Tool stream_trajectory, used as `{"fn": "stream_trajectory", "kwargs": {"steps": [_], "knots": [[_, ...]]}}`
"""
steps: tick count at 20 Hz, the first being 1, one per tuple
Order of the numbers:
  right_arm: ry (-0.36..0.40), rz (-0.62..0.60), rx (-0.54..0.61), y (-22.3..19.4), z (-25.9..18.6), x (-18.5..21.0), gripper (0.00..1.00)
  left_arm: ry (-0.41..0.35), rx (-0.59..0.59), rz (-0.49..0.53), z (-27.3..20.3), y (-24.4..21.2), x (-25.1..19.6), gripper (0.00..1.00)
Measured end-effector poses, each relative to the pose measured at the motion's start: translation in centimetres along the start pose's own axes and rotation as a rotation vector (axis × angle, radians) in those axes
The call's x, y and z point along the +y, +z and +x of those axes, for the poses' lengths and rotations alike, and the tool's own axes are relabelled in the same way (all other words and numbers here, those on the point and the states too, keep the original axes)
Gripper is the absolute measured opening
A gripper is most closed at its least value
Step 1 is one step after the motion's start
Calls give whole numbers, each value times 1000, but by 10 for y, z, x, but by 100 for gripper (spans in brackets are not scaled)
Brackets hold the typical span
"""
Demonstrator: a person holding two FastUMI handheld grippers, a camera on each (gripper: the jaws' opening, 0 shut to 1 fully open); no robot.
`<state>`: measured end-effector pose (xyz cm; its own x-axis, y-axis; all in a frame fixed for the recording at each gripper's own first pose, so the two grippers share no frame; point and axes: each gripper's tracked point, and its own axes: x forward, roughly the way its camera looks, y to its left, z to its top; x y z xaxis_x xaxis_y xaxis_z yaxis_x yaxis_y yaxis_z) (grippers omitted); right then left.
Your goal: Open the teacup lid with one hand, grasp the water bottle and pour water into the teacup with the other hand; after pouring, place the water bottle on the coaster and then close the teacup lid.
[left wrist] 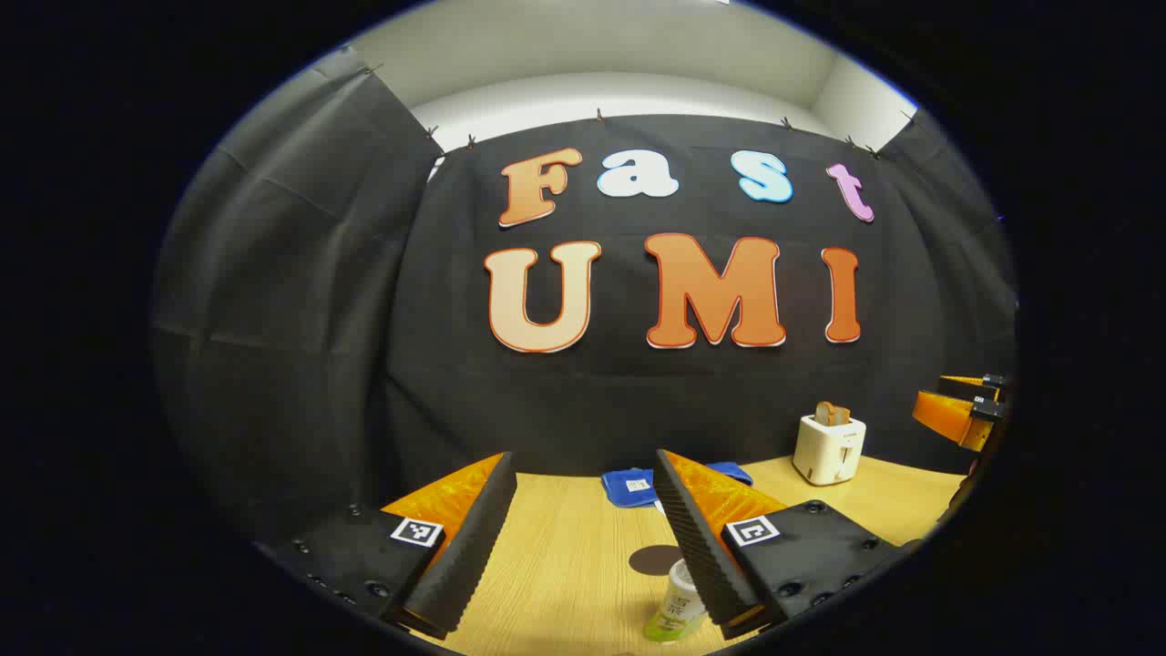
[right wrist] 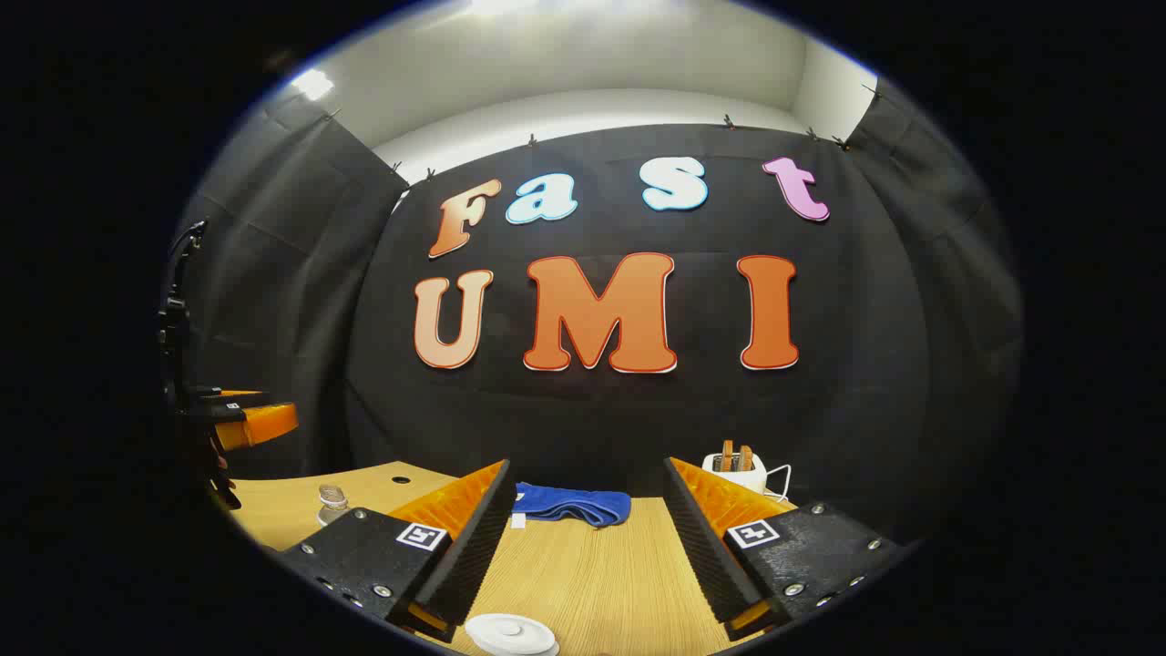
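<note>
A black cloth wall backs a wooden bench (left wrist: 565,565); a toaster (left wrist: 828,446) stands by the back edge and a blue cloth (right wrist: 572,503) lies near it. Left tongs (left wrist: 583,547) are spread and hold nothing; the bottle (left wrist: 679,601) stands at the front edge just beside the right finger, a dark round coaster (left wrist: 654,558) right behind it. Right tongs (right wrist: 583,556) are likewise spread and empty, raised above the bench, with the white round lid (right wrist: 512,634) at the front edge below and between the fingers. The cup body under it cannot be made out. Judgement: the task is at its start, lid on and bottle untouched. To do the opening well, the right tongs should drop straight over the lid's centre knob, pinch it squarely and lift vertically so the cup does not shift. The left tongs need to move right to straddle the bottle mid-body before closing.
</note>
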<state>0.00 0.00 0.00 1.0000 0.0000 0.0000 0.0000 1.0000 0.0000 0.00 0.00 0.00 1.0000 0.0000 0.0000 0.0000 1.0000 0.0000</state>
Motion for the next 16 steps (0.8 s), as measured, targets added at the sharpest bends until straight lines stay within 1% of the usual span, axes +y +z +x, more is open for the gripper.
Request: {"fn": "stream_trajectory", "kwargs": {"steps": [3,7,10,11,12,13,16], "knots": [[16,19,7,1,-2,2,96,2,10,-3,-1,-5,-1,96],[8,21,0,4,-4,-1,96,-13,23,-26,-4,-6,-4,97],[5,23,7,0,-4,-1,96,-10,25,-8,-4,-9,-3,96],[6,26,13,-1,-4,0,99,-13,28,-4,-4,-10,-4,96],[10,31,16,-1,-4,1,99,-18,28,-5,-5,-9,-6,97],[14,35,17,1,-4,2,96,-22,28,-5,-6,-8,-6,96],[8,35,5,11,1,2,96,-24,16,6,-6,-1,-7,96]]}}
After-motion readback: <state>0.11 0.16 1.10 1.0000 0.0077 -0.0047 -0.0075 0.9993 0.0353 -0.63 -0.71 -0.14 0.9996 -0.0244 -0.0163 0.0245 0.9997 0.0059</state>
